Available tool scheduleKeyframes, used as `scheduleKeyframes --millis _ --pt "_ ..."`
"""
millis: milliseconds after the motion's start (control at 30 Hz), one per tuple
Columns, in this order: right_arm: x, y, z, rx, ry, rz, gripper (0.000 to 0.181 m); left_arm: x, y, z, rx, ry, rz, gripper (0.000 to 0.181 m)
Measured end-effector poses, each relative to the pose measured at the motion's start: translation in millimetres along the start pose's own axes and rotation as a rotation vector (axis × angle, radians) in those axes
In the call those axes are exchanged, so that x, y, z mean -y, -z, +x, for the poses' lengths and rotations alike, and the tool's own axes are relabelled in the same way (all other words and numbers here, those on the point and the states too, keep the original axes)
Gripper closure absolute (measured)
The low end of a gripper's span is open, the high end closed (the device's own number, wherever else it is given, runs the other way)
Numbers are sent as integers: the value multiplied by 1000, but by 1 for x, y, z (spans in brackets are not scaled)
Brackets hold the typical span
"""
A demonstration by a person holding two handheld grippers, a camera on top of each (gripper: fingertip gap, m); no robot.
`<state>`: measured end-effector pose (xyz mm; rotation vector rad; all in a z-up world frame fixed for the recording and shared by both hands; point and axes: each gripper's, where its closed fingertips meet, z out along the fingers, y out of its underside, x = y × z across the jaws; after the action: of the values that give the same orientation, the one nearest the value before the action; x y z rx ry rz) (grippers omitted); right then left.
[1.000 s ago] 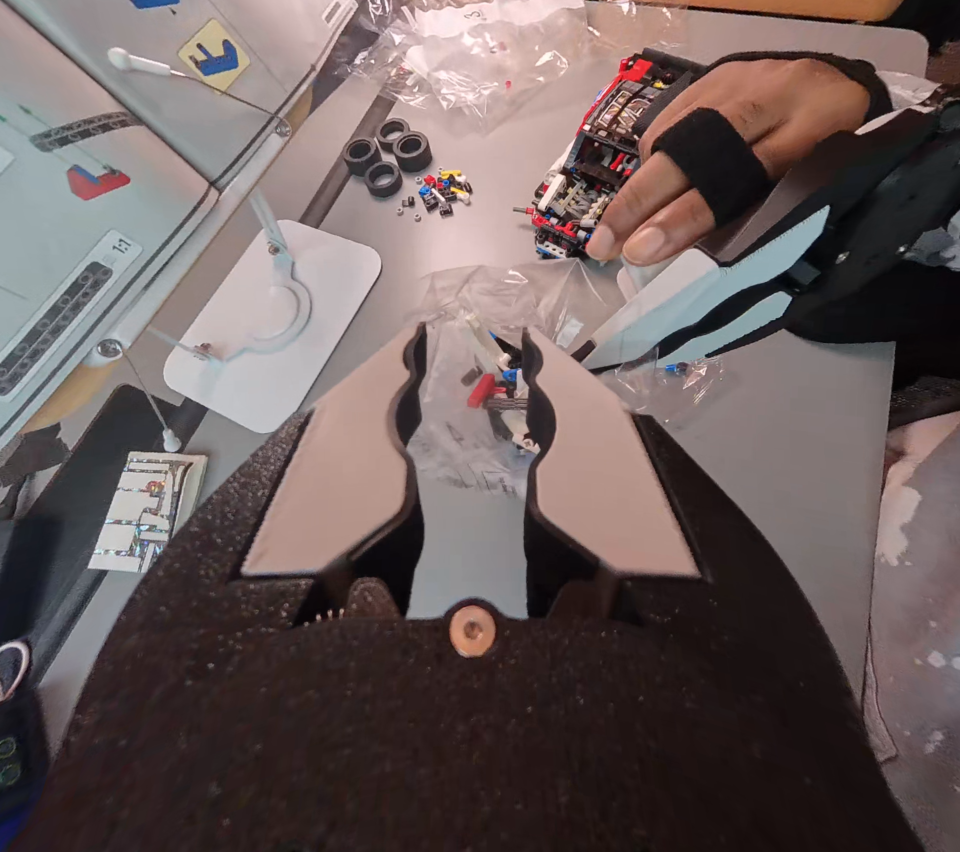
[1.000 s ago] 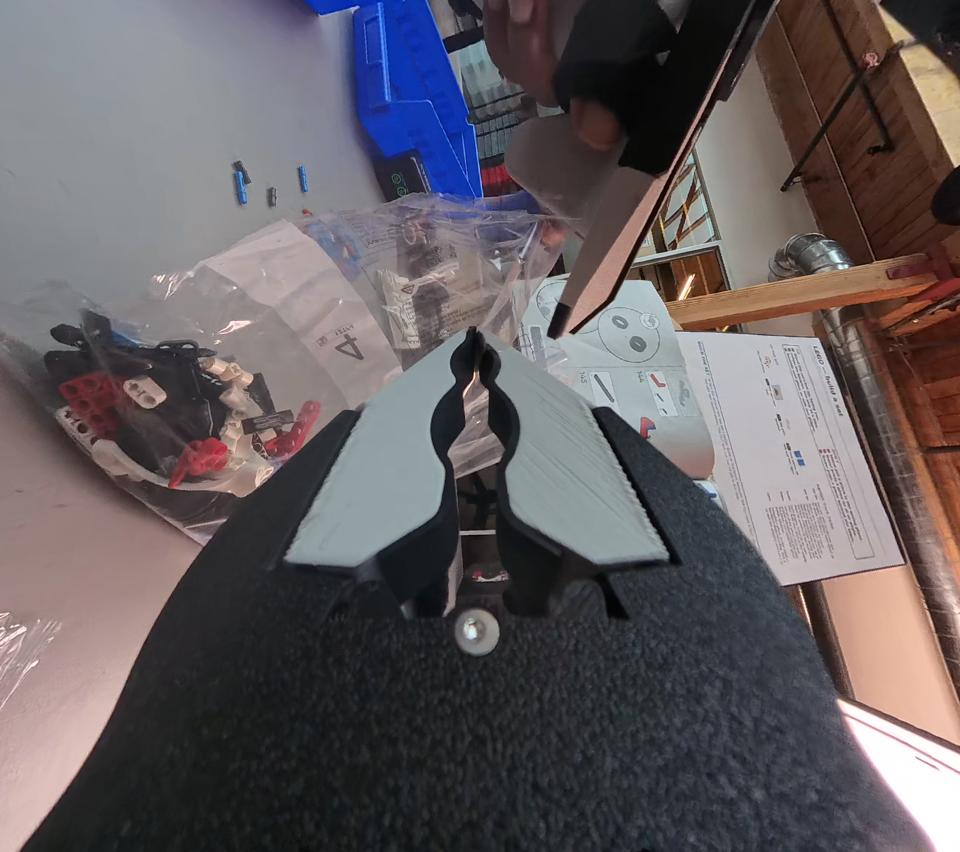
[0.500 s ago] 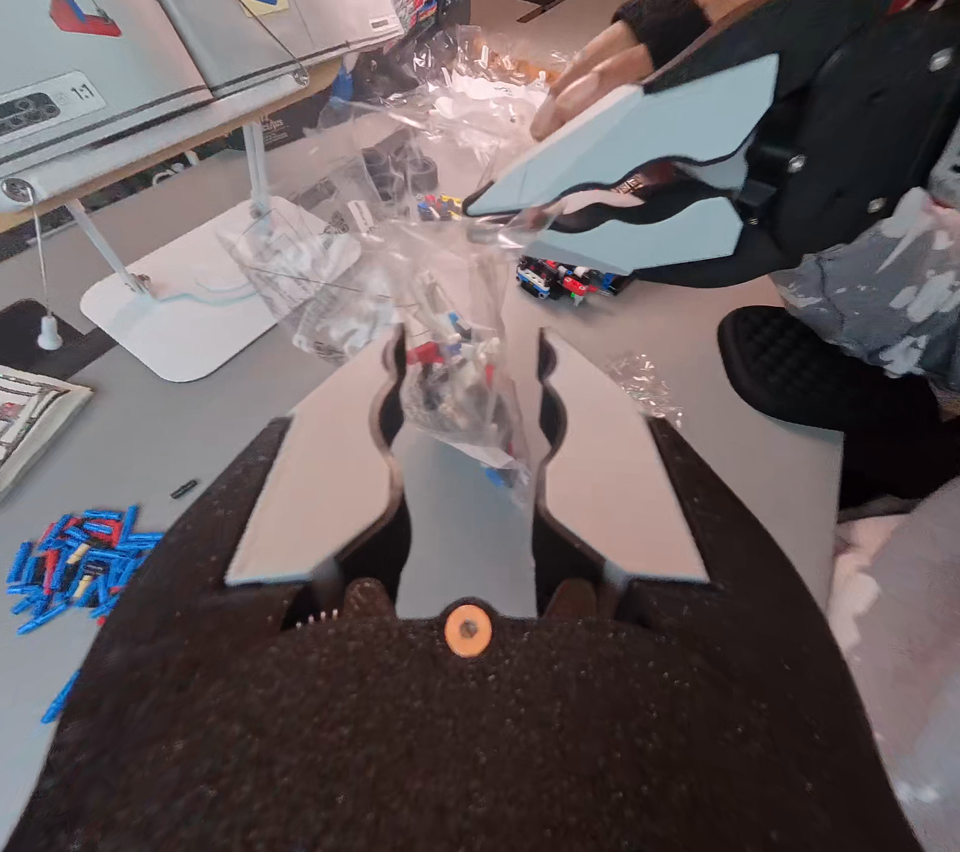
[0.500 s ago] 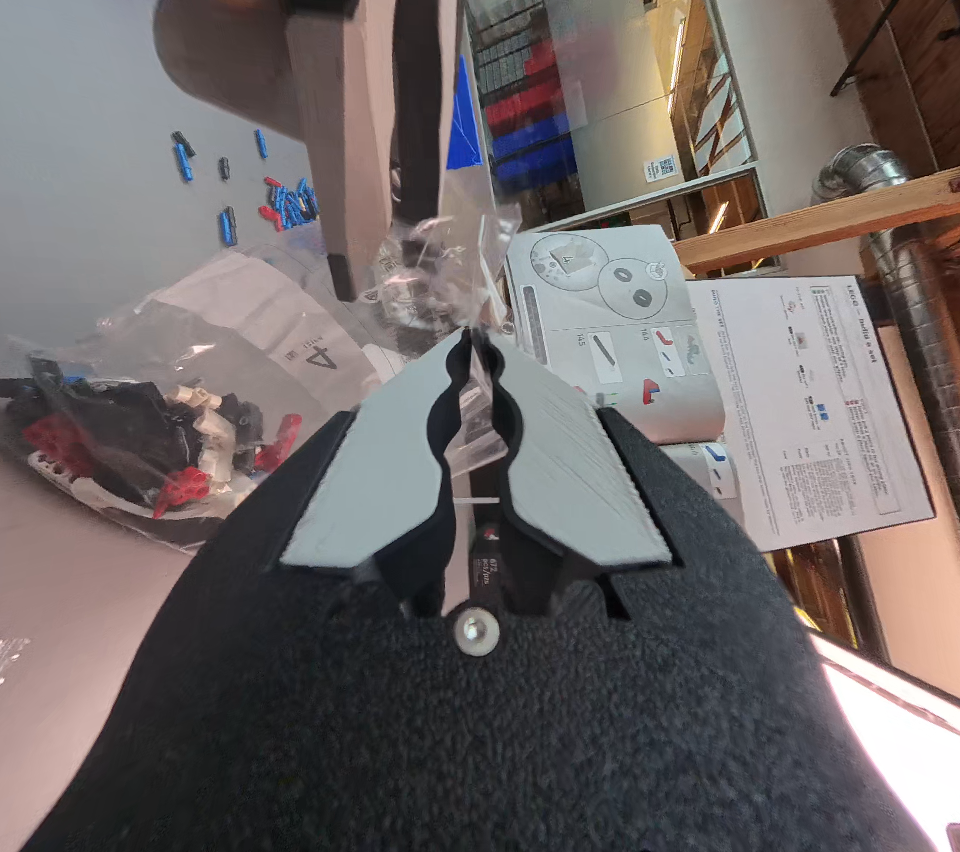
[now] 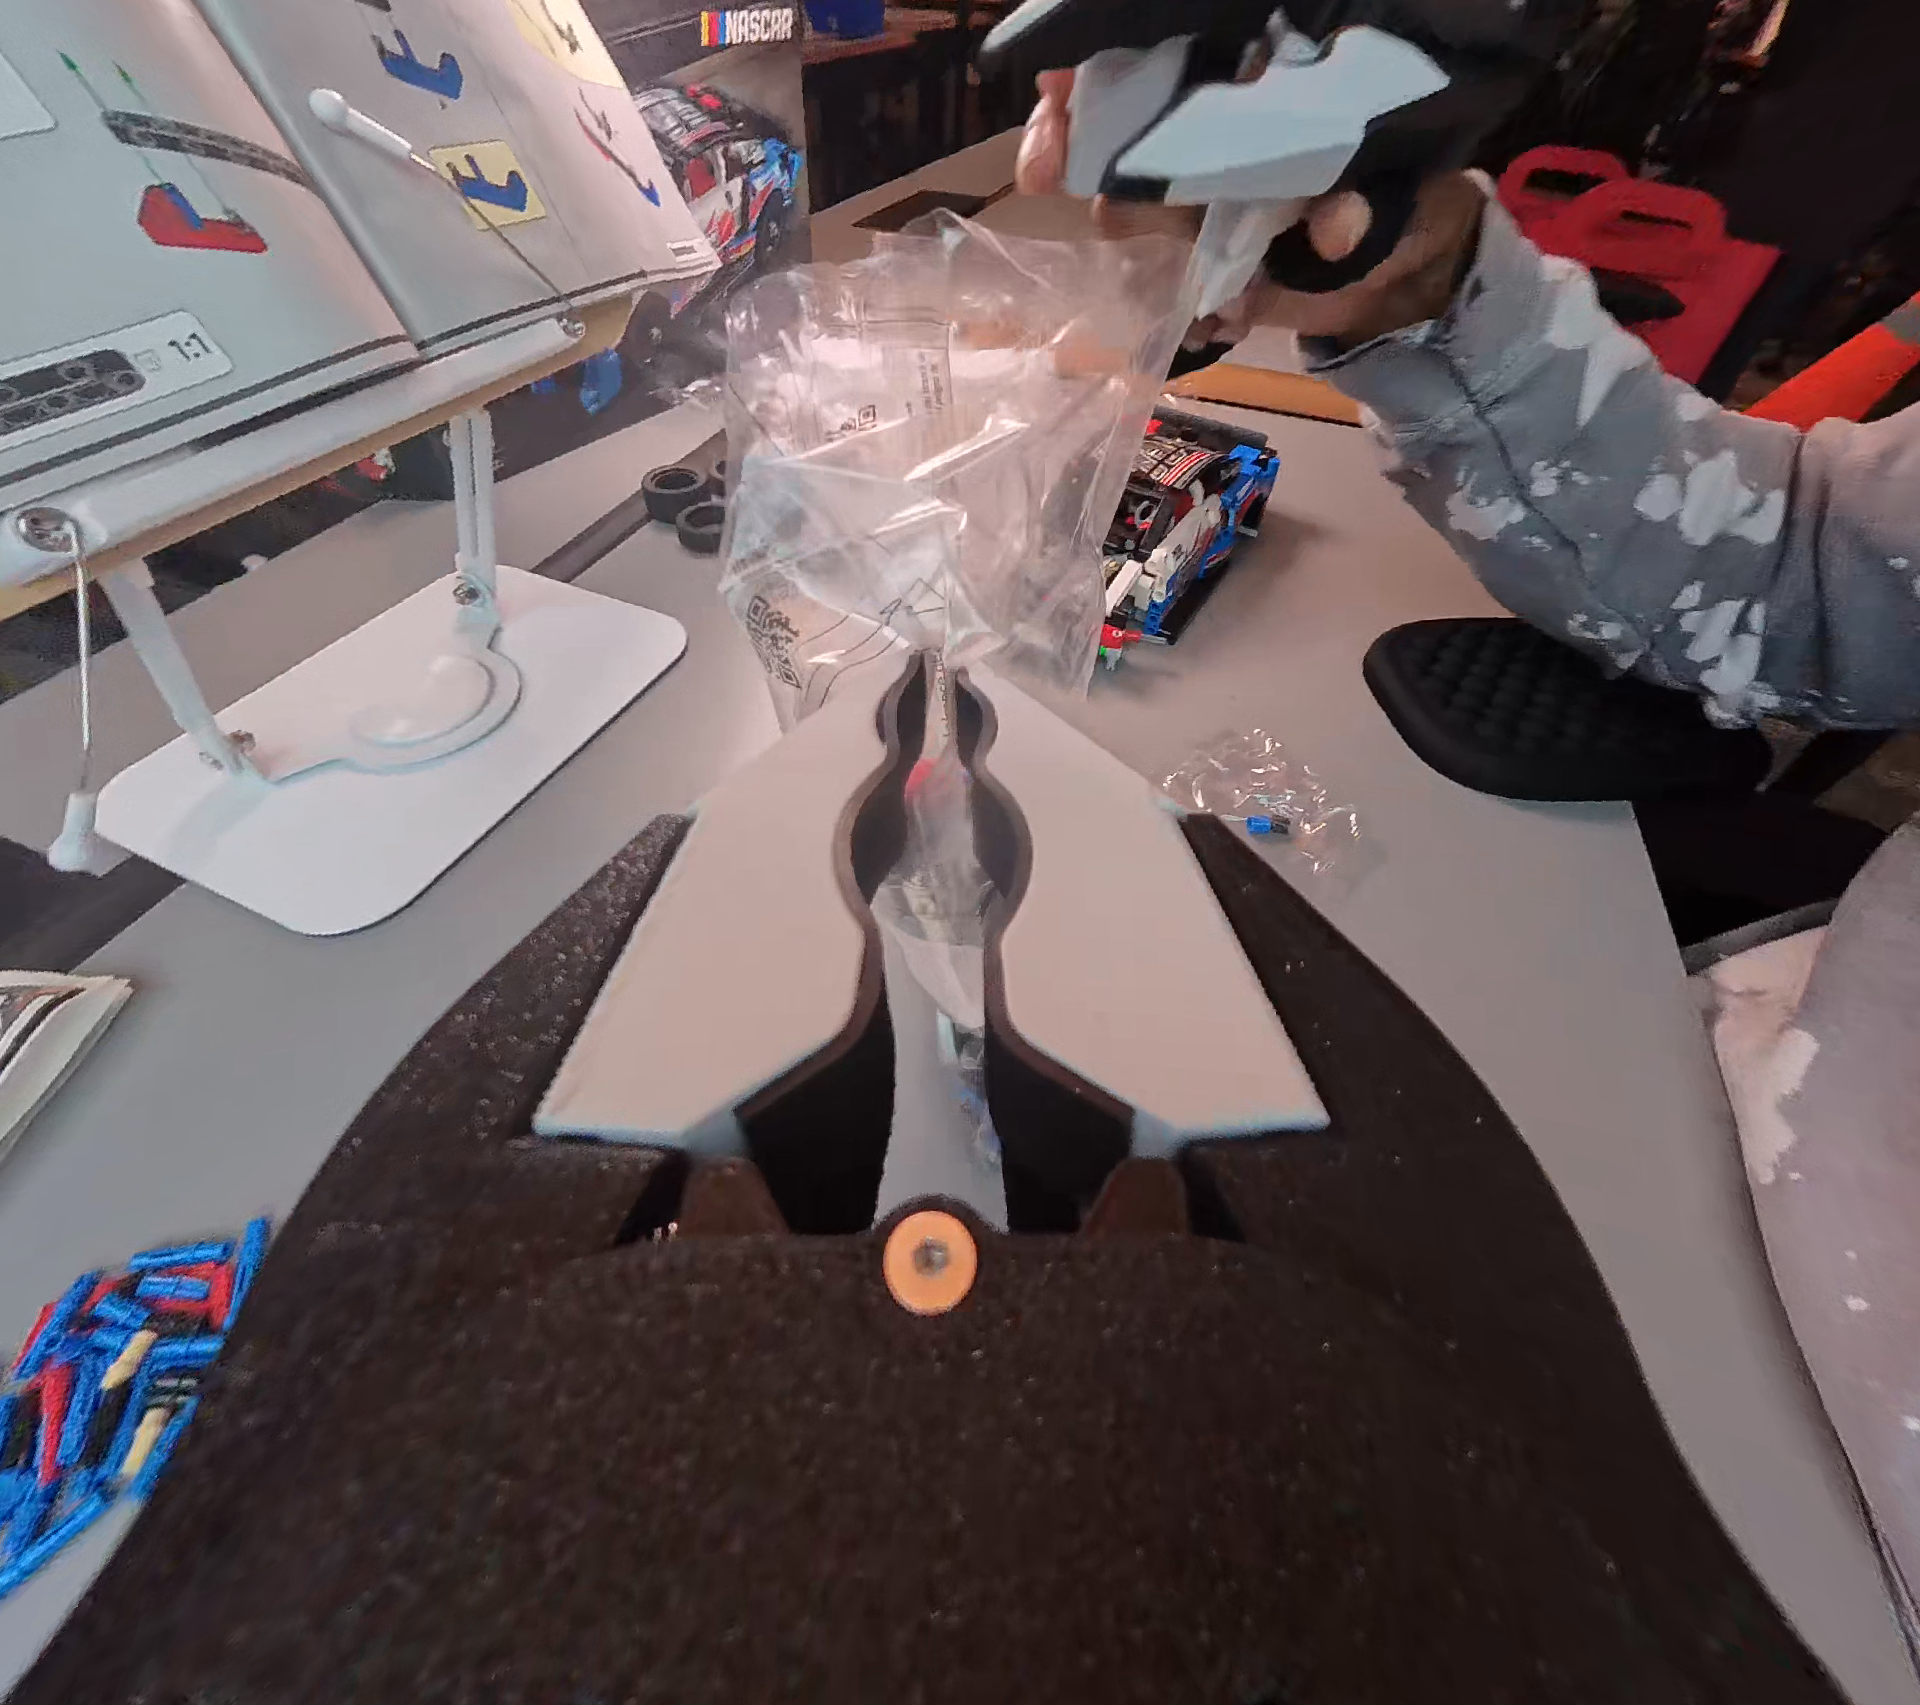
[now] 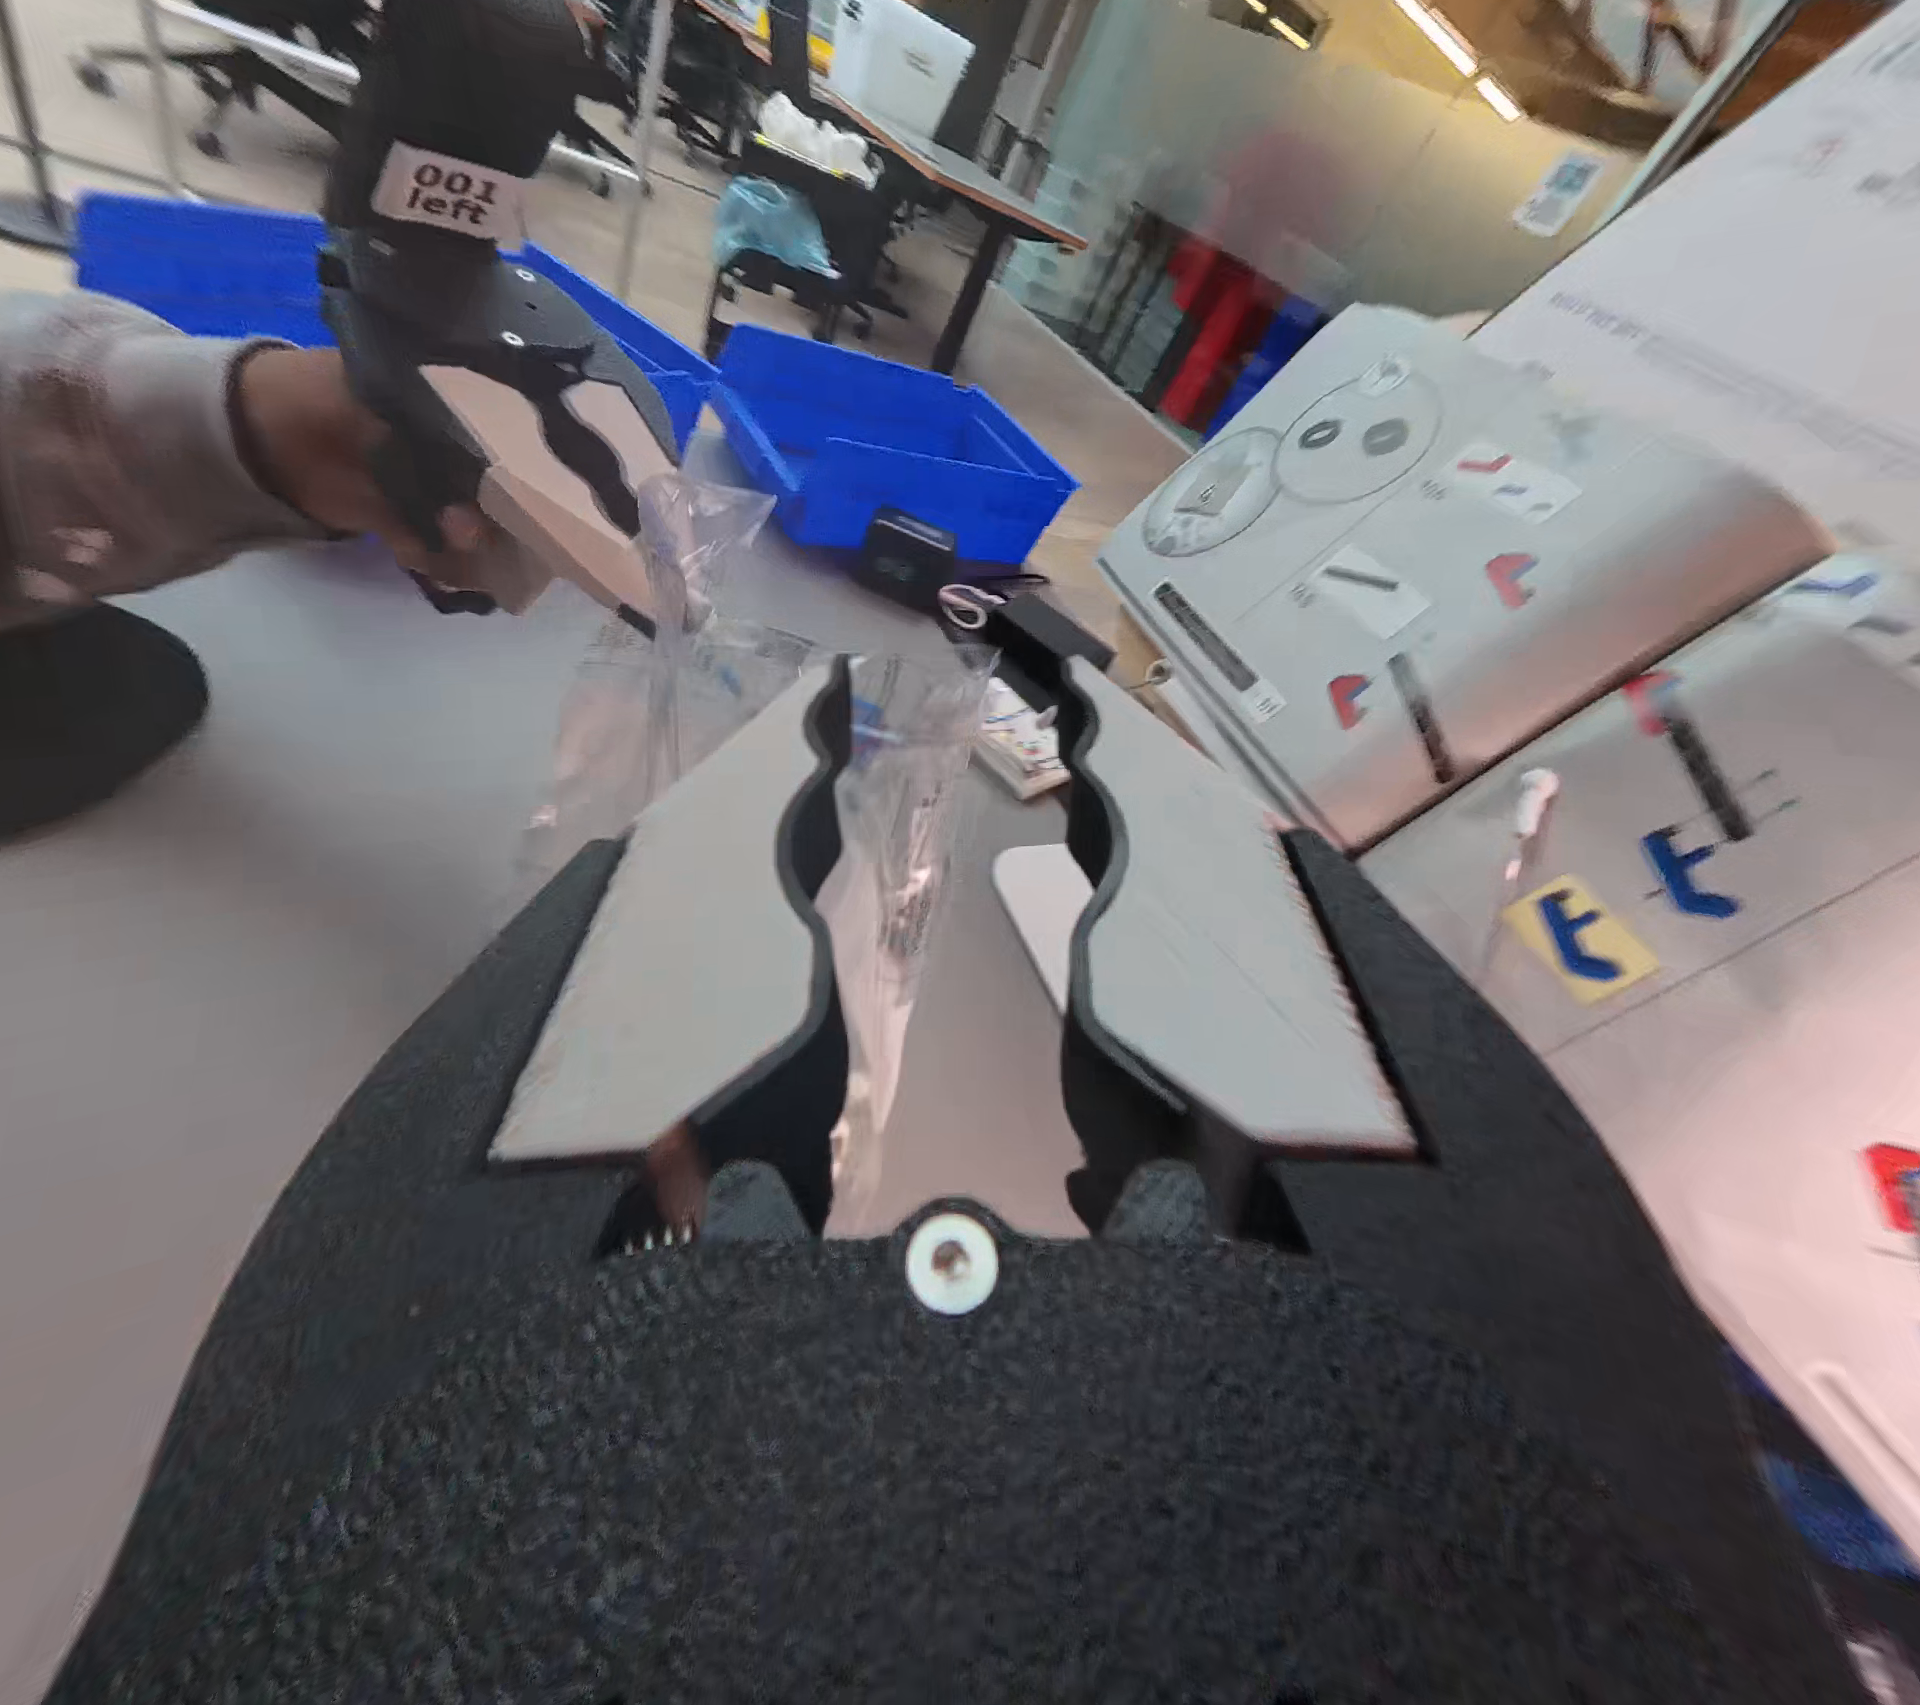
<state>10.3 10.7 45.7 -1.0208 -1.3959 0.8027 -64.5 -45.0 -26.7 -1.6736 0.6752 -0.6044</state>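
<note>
Left gripper (image 5: 940, 679) nipped tight at the tips on a clear bag (image 5: 935, 450), red and white bits caught in the hollow between the jaws. Bag lifted off the grey surface (image 5: 1403, 928), billowing up towards the right gripper (image 5: 1049, 117), seen above it with tips spread, a hand (image 5: 1340, 242) on its grip. Beyond the bag, a half-built toy car (image 5: 1184, 523); left of the bag, black tyres (image 5: 681, 502), a white stand (image 5: 395, 720) with an open booklet (image 5: 260, 97), and a car box (image 5: 717, 128) behind. Right of the bag, a crumpled scrap of plastic (image 5: 1262, 788). Far left and nearer than the bag, a heap of blue and red pins (image 5: 99, 1375).

Right gripper (image 6: 951, 699) gaping in its own blurred view, bag (image 6: 894, 782) hanging loose between the jaws, touching neither as far as can be told. Left gripper (image 6: 634, 595) at the bag's far end, pinching it. Behind the bag, blue bins (image 6: 894, 440); right of it, booklet (image 6: 1455, 575).
</note>
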Motion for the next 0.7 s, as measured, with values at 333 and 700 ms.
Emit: scheduleKeyframes --millis 333,700 --pt "-64 -4 -25 394 -350 80 178 6 12 0 -72 10 104 179" --pt "-84 -1 11 244 -385 18 178 11 -7 -44 -33 146 140 178"
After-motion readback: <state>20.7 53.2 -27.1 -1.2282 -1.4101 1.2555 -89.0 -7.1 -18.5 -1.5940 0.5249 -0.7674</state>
